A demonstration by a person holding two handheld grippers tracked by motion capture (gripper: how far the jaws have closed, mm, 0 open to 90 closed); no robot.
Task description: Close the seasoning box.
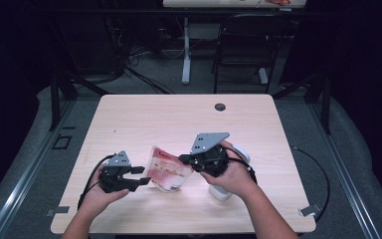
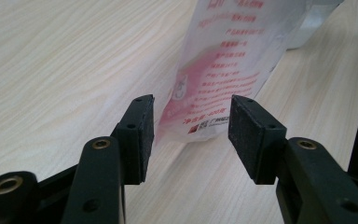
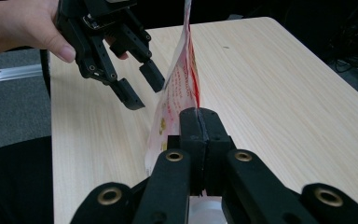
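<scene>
A clear plastic bag with pink and red print stands upright on the light wooden table, near its front edge. My right gripper is shut on the bag's right edge; in the right gripper view the jaws pinch the thin film. My left gripper is open at the bag's left side. In the left gripper view its two pads flank the bag's lower corner without pressing on it. The right gripper view has the left gripper beside the bag, held by a hand.
A white container stands under my right hand, and the left gripper view has it behind the bag. A cable hole sits at the table's far edge. Beyond the table stand a dark chair and a desk leg.
</scene>
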